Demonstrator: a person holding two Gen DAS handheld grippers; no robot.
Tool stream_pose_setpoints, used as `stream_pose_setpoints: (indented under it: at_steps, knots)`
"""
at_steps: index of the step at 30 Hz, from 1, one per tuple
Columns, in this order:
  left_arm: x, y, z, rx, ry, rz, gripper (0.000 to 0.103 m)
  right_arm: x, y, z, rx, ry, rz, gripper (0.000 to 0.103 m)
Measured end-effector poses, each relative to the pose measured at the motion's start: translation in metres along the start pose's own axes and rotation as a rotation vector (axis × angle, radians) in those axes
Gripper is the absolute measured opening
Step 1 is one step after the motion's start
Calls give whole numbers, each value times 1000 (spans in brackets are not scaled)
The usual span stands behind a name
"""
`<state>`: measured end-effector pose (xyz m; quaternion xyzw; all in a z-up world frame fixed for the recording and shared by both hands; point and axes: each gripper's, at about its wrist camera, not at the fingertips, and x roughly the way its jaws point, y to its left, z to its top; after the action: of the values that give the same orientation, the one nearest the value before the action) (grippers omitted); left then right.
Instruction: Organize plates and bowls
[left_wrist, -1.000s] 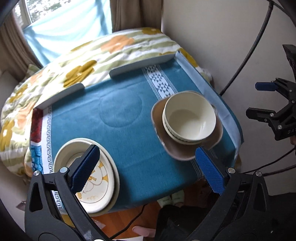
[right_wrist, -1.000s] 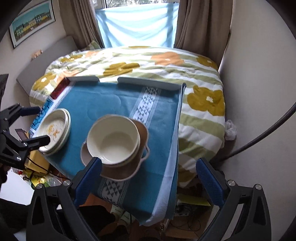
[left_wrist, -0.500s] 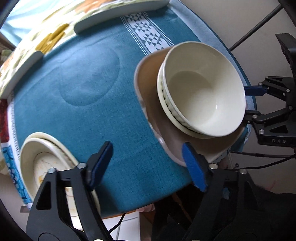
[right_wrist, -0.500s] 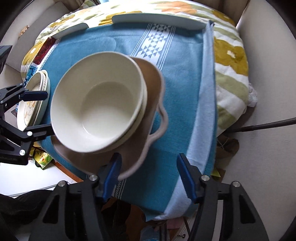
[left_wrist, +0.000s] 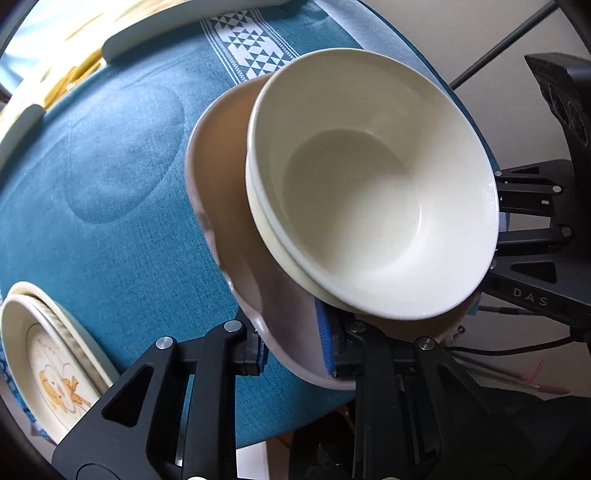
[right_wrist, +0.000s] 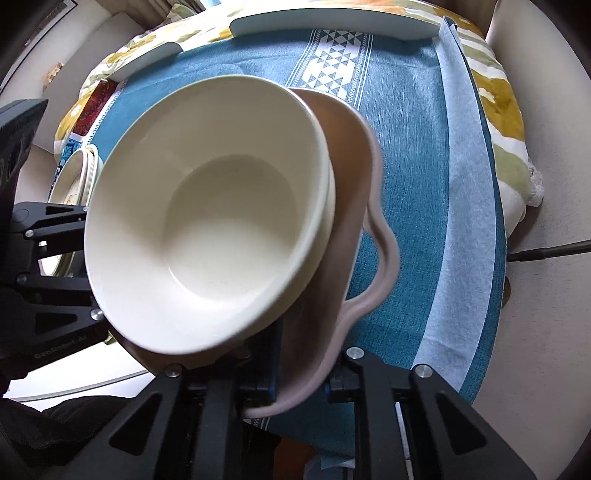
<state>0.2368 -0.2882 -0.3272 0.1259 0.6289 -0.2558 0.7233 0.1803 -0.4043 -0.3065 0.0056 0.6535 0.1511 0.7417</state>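
Here, nearest the lens in each wrist view, a gripper pinches the rim of the tan plate (left_wrist: 236, 206). The left gripper (left_wrist: 293, 341) has just been closing, and its blue pads now clamp the plate's near edge, one pad above and one below the rim. The right gripper (right_wrist: 301, 384) has likewise just been closing, and its jaws bite the plate's rim on the opposite side, just beside the looped handle (right_wrist: 384, 266).

The tan plate is shallow, matte pinkish-brown, with a wavy lip and a pale thickened edge. It sits at the near edge of the teal tablecloth (left_wrist: 110, 229), close to the table's right side. It carries two nested cream bowls (left_wrist: 373, 192): glossy, round and deep, the upper one seated inside the lower so that only the lower rim shows. The upper bowl is empty.

Farther left, well apart from the tan plate, lies a stack of cream plates (left_wrist: 48, 354); the top one bears a small yellow drawing. Beyond, the cloth shows a white band of triangles (right_wrist: 334, 70). Two pale grey bars (right_wrist: 332, 27) edge the far side of the table, with a floral quilt (right_wrist: 498, 92) behind.
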Motion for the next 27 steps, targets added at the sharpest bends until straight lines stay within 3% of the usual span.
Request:
stream_pose_setpoints:
  at_steps: [9,16,27]
  knots:
    - [-9,-7,-5,6,-51,41,19,-8,3,-4,-42,-44,-26,16]
    - [-43,-5,-14,-14,-106,74,19,-27,9,5,-85,-86,-38,16]
    - [-126,25,-49,-92,-193,152,19,-67,77,30,-235,-150,-27,16]
